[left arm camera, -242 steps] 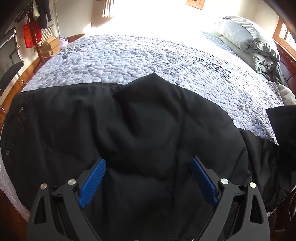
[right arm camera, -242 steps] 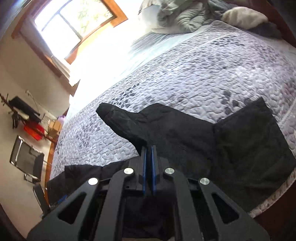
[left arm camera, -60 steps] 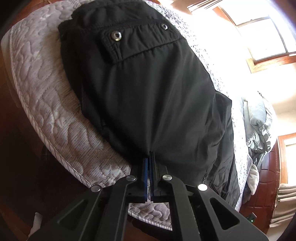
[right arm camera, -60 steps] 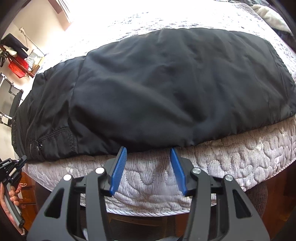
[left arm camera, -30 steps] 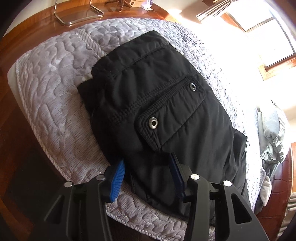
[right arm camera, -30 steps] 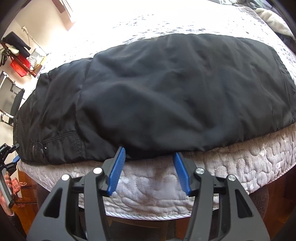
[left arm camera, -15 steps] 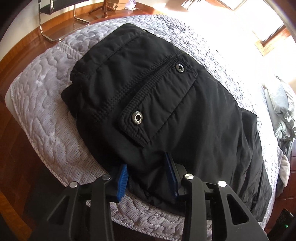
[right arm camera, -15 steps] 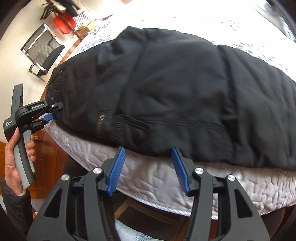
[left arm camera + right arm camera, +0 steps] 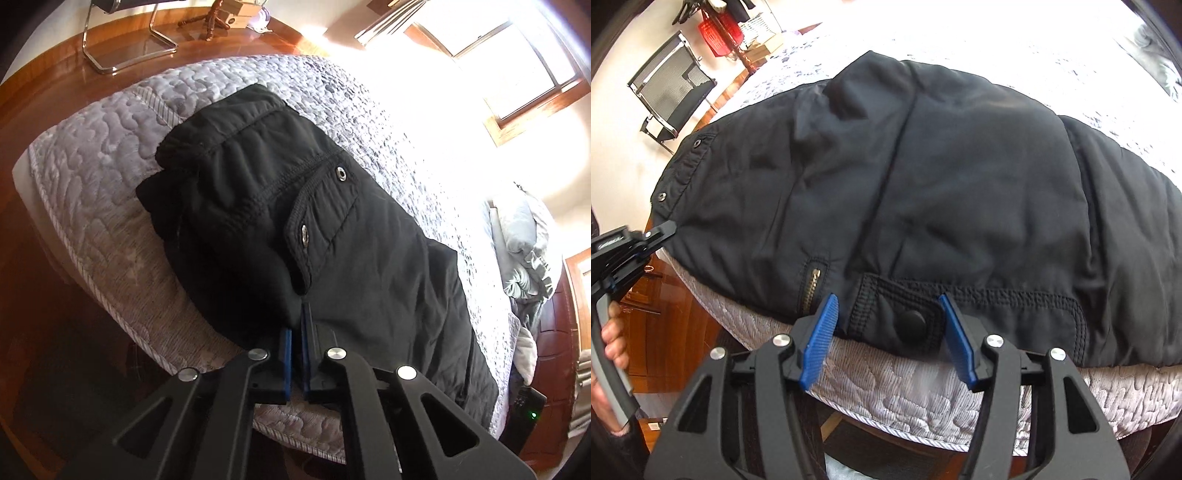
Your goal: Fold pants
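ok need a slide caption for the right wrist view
Open right gripper poised at the near edge of the black pants on the bed.

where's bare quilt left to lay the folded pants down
Bare quilt wraps the bed's corner past the waistband, and a wide sunlit stretch lies between the black pants and the pillows. The near edge by both grippers is crowded.

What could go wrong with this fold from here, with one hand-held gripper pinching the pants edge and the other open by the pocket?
1. The left hand-held gripper pinches only a thin bit of the black pants at their edge; the slick cloth may slip out when lifted.
2. The right hand-held gripper, its jaws opening, straddles the pocket flap; closing there may catch only the flap.
3. The pants lie at the edge of the bed; a pull could drag them off.
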A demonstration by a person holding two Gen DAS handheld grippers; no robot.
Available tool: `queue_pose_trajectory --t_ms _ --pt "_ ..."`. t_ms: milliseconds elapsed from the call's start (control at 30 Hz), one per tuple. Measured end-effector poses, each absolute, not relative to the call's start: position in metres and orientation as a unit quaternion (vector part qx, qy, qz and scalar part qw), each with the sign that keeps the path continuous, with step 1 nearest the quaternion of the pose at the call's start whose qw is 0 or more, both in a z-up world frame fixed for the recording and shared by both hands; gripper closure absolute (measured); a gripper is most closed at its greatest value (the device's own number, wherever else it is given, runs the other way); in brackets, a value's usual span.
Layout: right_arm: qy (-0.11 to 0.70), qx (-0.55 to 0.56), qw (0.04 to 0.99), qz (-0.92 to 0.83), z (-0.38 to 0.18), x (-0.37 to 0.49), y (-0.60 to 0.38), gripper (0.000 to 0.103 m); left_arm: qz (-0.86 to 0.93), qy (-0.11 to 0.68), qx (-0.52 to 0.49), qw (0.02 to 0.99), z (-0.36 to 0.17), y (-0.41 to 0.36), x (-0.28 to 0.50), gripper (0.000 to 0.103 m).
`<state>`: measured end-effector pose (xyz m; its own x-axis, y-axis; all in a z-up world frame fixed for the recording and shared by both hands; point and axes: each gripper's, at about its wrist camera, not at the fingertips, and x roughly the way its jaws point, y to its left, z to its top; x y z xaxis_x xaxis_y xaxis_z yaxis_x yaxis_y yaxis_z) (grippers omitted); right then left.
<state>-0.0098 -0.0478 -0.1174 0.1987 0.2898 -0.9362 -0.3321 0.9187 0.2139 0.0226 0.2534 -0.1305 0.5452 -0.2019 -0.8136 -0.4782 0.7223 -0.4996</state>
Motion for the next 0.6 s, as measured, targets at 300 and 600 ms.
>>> queue_pose_trajectory --t_ms 300,600 --pt "0.595 -0.027 0.776 0.207 -0.124 -0.006 -0.046 0.045 0.088 0.468 -0.369 0.798 -0.158 0.259 0.050 0.100" --pt "0.570 -0.034 0.795 0.207 -0.111 -0.005 -0.065 0.044 0.084 0.444 -0.344 0.823 -0.138 0.264 0.088 0.100"
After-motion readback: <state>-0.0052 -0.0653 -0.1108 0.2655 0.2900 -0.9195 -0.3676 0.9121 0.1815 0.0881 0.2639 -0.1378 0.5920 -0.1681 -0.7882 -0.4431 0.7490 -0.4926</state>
